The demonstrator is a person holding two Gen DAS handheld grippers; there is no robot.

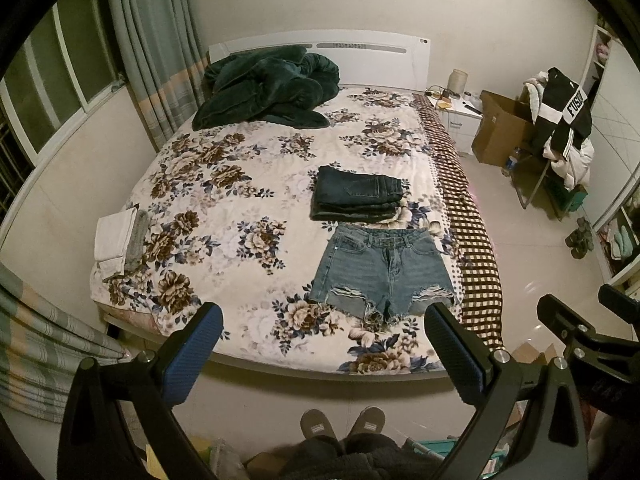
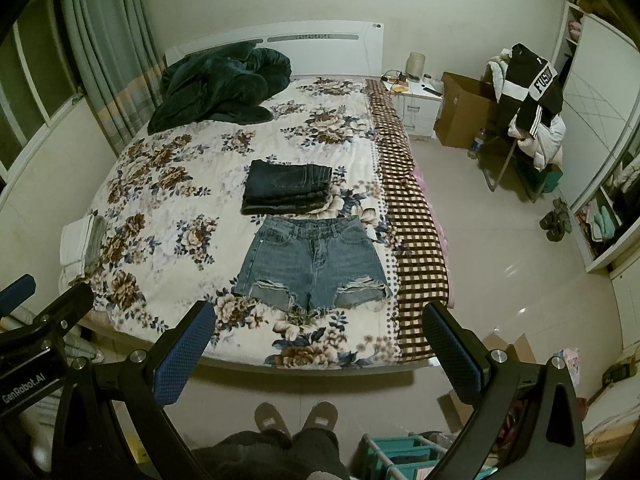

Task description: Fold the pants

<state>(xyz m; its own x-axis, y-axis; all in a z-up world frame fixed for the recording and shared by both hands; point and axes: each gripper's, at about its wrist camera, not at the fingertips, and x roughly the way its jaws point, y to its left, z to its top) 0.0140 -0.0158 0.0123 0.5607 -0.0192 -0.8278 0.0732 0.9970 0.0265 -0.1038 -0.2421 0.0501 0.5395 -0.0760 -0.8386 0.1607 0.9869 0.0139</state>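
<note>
Your left gripper (image 1: 324, 354) and right gripper (image 2: 320, 350) both hang wide apart, holding nothing. The denim shorts (image 2: 314, 262) lie flat on the floral bedspread (image 2: 172, 184) near the foot, just beside folded dark jeans (image 2: 286, 192); tiled floor (image 2: 500, 260) lies to the right.

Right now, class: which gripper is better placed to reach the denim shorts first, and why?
Neither clearly. Both the left gripper and right gripper hang open, short of the denim shorts, which lie between both sets of fingers.

I see open bedspread (image 1: 248, 184) at nine o'clock of the shorts (image 1: 380, 268); folded jeans (image 1: 360, 196) block twelve.
</note>
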